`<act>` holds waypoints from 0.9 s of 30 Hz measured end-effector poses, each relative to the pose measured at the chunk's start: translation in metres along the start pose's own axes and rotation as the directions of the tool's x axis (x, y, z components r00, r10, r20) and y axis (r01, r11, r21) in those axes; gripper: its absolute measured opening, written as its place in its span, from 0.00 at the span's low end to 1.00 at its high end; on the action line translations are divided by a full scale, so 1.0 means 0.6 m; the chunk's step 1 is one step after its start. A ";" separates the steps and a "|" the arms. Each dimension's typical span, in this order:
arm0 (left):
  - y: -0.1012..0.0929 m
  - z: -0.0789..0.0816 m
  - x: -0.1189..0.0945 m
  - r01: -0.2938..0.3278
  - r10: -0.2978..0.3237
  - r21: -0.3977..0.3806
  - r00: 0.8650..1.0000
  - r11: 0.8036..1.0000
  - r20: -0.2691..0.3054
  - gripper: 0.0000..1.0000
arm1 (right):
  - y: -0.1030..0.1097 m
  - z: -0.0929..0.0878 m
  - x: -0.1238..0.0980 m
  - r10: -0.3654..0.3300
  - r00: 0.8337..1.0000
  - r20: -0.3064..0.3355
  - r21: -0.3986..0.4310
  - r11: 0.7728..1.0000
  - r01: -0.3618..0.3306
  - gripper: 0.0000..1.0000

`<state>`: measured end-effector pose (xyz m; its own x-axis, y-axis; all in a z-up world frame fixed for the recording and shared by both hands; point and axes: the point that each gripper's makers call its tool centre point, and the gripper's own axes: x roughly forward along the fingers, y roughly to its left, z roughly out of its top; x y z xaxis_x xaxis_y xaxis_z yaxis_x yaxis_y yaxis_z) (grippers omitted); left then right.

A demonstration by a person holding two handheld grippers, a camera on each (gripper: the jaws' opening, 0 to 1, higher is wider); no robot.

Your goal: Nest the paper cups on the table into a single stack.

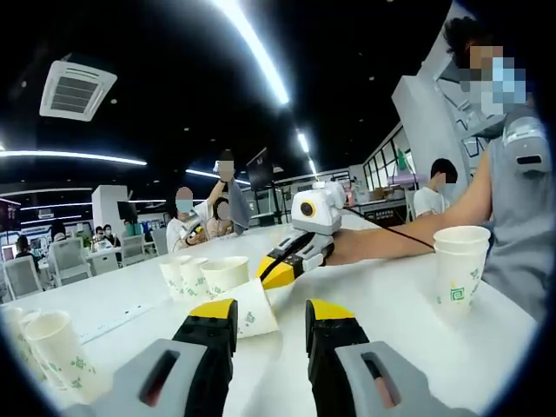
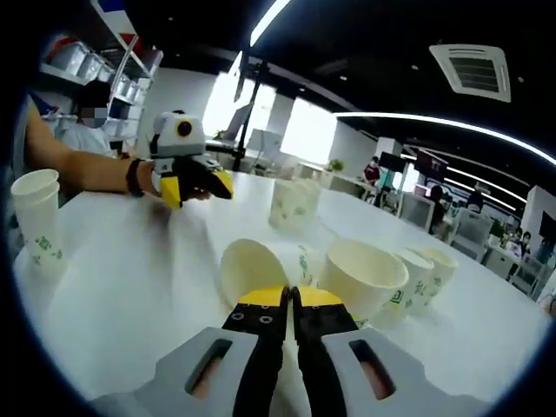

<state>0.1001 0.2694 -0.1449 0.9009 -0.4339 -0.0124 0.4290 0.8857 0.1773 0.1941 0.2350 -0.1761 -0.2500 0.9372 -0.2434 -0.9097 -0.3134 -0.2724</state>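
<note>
A paper cup (image 2: pixel 249 269) lies on its side on the white table (image 2: pixel 130 278), its mouth towards the right gripper view. My right gripper (image 2: pixel 290 302) is shut on the rim of this cup (image 1: pixel 252 314). It also enters the left gripper view as the right gripper (image 1: pixel 276 276), tips at the cup's upper edge. My left gripper (image 1: pixel 271 311) is open, nothing between its jaws, a short way back from the lying cup. In the right gripper view the left gripper (image 2: pixel 195 184) hovers over the table's far side. A nested pair of cups (image 1: pixel 460 268) stands alone.
Three upright cups (image 2: pixel 360 276) stand in a row beside the lying one, and another cup (image 2: pixel 291 204) stands farther back. More cups (image 1: pixel 52 347) sit at the left table edge. People sit at tables behind.
</note>
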 end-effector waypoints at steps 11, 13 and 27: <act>-0.001 -0.010 0.005 -0.004 0.007 0.092 0.999 0.996 -0.032 0.47 | 0.016 0.030 -0.008 0.069 0.992 0.101 0.077 0.994 -0.077 0.03; 0.001 -0.009 0.005 -0.011 0.014 0.109 0.999 0.994 -0.033 0.49 | 0.014 0.036 -0.010 0.077 0.990 0.119 0.091 0.992 -0.088 0.03; -0.008 -0.005 0.007 -0.004 0.009 0.139 0.999 0.990 -0.032 0.48 | 0.046 0.063 -0.010 0.136 0.973 0.185 0.145 0.976 -0.164 0.03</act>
<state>0.1019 0.2636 -0.1488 0.9062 -0.4207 -0.0423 0.4119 0.8559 0.3127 0.1577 0.2265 -0.1468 -0.4286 0.8978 -0.1015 -0.8947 -0.4374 -0.0909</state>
